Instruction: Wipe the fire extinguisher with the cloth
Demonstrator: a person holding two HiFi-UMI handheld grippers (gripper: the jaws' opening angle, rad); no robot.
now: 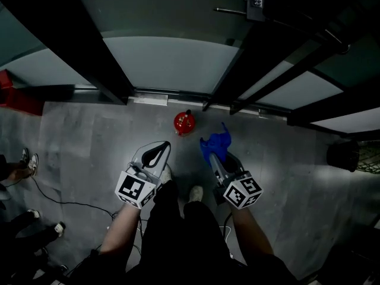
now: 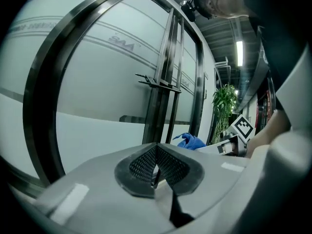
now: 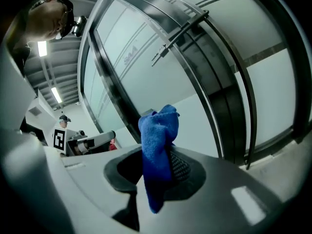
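Note:
A red fire extinguisher [image 1: 184, 123] stands on the grey floor by the glass door, seen from above. My right gripper [image 1: 215, 153] is shut on a blue cloth [image 1: 215, 143], held just right of and nearer than the extinguisher. The cloth [image 3: 158, 152] hangs pinched between the right jaws in the right gripper view. My left gripper [image 1: 159, 151] hovers left of and nearer than the extinguisher, its jaws shut with nothing between them [image 2: 157, 165]. From the left gripper view the blue cloth [image 2: 190, 141] shows at the right.
Frosted glass doors with dark metal frames [image 1: 113, 70] and a bar handle [image 1: 230, 10] stand just beyond the extinguisher. A red object [image 1: 15, 97] sits at far left, a dark bin [image 1: 343, 155] at right. A cable [image 1: 65, 203] and bystanders' shoes [image 1: 28, 159] lie at left.

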